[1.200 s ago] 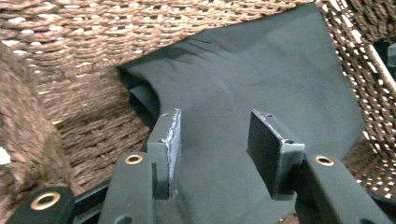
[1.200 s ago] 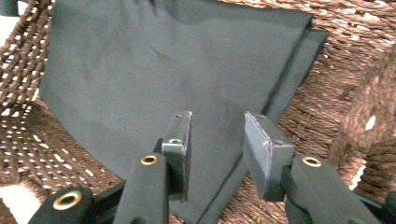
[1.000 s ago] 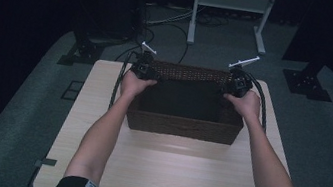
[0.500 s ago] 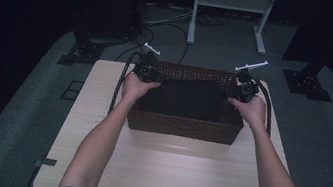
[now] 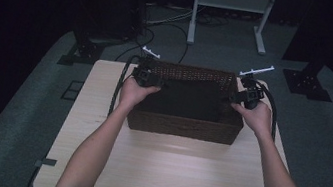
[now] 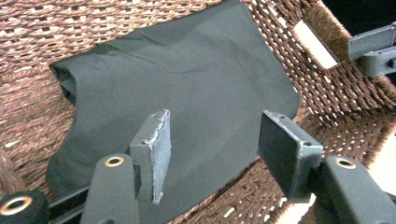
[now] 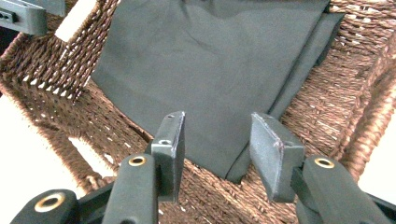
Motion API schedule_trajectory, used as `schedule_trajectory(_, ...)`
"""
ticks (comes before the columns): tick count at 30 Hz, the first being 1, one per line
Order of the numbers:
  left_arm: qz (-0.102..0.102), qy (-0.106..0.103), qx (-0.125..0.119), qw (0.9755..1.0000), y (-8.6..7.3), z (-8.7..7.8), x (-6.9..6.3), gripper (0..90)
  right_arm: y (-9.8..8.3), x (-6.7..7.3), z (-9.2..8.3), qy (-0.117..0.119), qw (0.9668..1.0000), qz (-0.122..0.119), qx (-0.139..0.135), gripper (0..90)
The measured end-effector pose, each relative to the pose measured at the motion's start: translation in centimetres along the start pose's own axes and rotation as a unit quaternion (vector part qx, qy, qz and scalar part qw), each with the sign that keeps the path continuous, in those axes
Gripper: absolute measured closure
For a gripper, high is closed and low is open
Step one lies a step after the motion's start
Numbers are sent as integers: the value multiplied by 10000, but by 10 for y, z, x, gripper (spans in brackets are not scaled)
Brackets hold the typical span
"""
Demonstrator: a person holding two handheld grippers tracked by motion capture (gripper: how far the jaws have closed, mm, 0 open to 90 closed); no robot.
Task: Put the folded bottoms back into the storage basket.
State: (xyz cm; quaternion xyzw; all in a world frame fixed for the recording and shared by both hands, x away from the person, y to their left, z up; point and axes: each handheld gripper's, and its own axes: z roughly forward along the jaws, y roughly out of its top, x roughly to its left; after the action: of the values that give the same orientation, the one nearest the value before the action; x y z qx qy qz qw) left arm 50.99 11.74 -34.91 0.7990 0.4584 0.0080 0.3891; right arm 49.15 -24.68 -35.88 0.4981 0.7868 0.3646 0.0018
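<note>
A brown wicker basket point(image 5: 184, 127) stands on the table with a folded dark cloth point(image 5: 186, 99) lying flat on its bottom. My left gripper point(image 5: 149, 76) is at the basket's left end and my right gripper point(image 5: 244, 96) at its right end. In the left gripper view the left gripper point(image 6: 217, 126) hangs over the cloth point(image 6: 187, 70); its jaws have just been opening, with nothing between them. In the right gripper view the right gripper point(image 7: 218, 122) hovers above the cloth's folded edge point(image 7: 210, 51); its jaws too have just been opening and hold nothing.
The light wooden table point(image 5: 167, 174) has bare room in front of the basket. Beyond it are a white stand point(image 5: 229, 2), cables point(image 5: 165, 22) on the grey floor and two black stand bases point(image 5: 85, 53) point(image 5: 308, 83).
Both hands have drawn slightly out from the basket's middle toward its ends, the right one shifting a little to the right. The basket and the cloth lie as before.
</note>
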Motion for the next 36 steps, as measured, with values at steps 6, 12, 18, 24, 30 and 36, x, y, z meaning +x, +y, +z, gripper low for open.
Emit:
schedule_trajectory(6,17,-79,-112,9999,-10,-12,0,398,-6,5,-10,27,9999,-81,-74,532)
schedule_trajectory(12,65,-78,-196,9998,-16,-22,-5,377,-14,10,-19,18,9998,-144,-111,509)
schedule_trajectory(18,90,-53,-236,9997,-23,-31,-6,345,-20,13,-25,57,9997,-181,-161,503)
schedule_trajectory(24,115,-26,-239,9996,-28,-37,-7,315,-24,17,-28,122,9996,-194,-172,492)
schedule_trajectory(30,131,-17,-294,9995,-31,-40,-9,301,-27,19,-33,144,9995,-220,-200,489)
schedule_trajectory(36,211,-81,-325,9992,-34,-43,-14,300,-31,18,-38,154,9993,-201,-290,466)
